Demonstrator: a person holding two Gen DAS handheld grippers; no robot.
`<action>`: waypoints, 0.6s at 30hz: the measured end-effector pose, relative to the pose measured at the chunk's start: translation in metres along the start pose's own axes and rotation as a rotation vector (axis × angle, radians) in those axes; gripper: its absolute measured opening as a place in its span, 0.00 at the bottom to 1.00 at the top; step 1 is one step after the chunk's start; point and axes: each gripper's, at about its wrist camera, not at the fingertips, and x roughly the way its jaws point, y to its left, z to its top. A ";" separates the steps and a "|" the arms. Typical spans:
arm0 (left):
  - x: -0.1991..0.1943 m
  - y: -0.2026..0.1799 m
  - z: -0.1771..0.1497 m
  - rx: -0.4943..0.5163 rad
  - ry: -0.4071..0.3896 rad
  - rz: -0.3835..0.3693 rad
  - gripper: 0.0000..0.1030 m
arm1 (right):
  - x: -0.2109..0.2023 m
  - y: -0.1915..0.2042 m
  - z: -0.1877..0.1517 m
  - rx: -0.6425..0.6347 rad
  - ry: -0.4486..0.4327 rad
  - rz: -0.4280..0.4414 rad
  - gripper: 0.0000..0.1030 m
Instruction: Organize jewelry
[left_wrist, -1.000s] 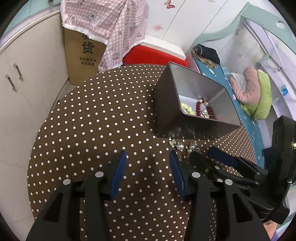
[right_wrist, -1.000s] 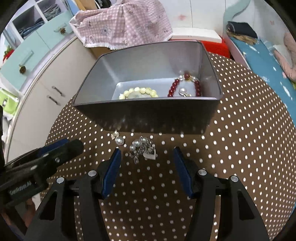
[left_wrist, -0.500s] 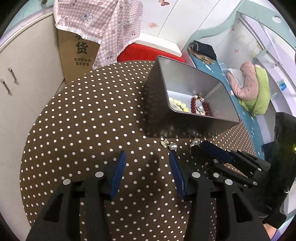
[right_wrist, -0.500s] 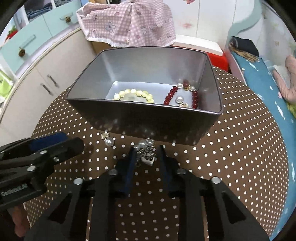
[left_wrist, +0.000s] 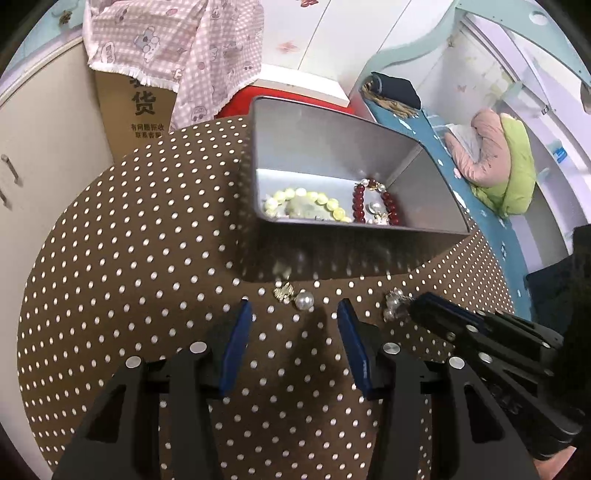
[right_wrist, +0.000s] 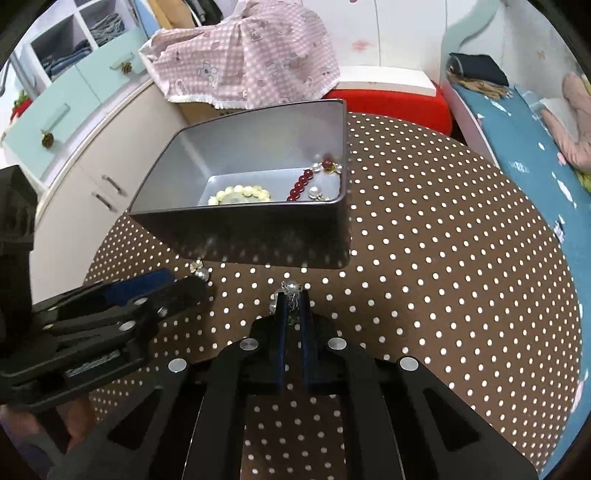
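A polka-dot desk (right_wrist: 443, 258) carries everything. Nearest, the right hand-held gripper (right_wrist: 292, 295) pinches a pearl cluster (right_wrist: 291, 287) (light, dangly, best taken by its chain). The left hand-held gripper (left_wrist: 291, 314) stands spread before a pearl earring (left_wrist: 303, 301). Beyond, a tin (left_wrist: 332, 254) holds bracelets; the carton (left_wrist: 136, 110) reads "货".
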 end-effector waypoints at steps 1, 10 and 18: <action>0.001 -0.002 0.000 0.002 -0.002 -0.001 0.45 | -0.001 -0.001 0.000 0.001 0.001 0.000 0.06; 0.008 -0.015 0.001 0.090 -0.028 0.120 0.25 | -0.009 -0.007 -0.001 0.018 -0.012 0.016 0.06; 0.006 0.003 0.003 0.053 -0.022 0.094 0.09 | -0.018 -0.006 -0.002 0.025 -0.026 0.027 0.06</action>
